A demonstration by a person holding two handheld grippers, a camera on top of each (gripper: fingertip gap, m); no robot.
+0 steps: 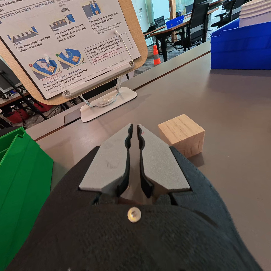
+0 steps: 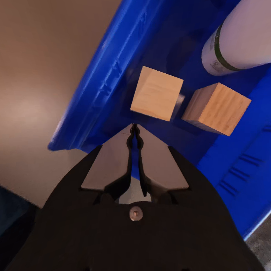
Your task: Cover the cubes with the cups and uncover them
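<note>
In the left wrist view a wooden cube (image 1: 181, 132) sits on the grey table (image 1: 205, 95), just right of my left gripper (image 1: 134, 126). The left jaws are closed to a thin slit with nothing between them, and they do not touch the cube. In the right wrist view my right gripper (image 2: 134, 124) is shut, tips together and holding nothing, over the blue bin (image 2: 110, 73). Two wooden cubes (image 2: 156, 93) (image 2: 217, 108) lie on the bin floor just beyond the fingertips. A white cup stack (image 2: 237, 41) lies in the bin at the upper right.
A green bin (image 1: 22, 168) stands close on the left of the left gripper. The blue bin (image 1: 240, 48) with white cups (image 1: 256, 11) is at the far right. An instruction sheet on a white stand (image 1: 70, 44) is at the table's back edge.
</note>
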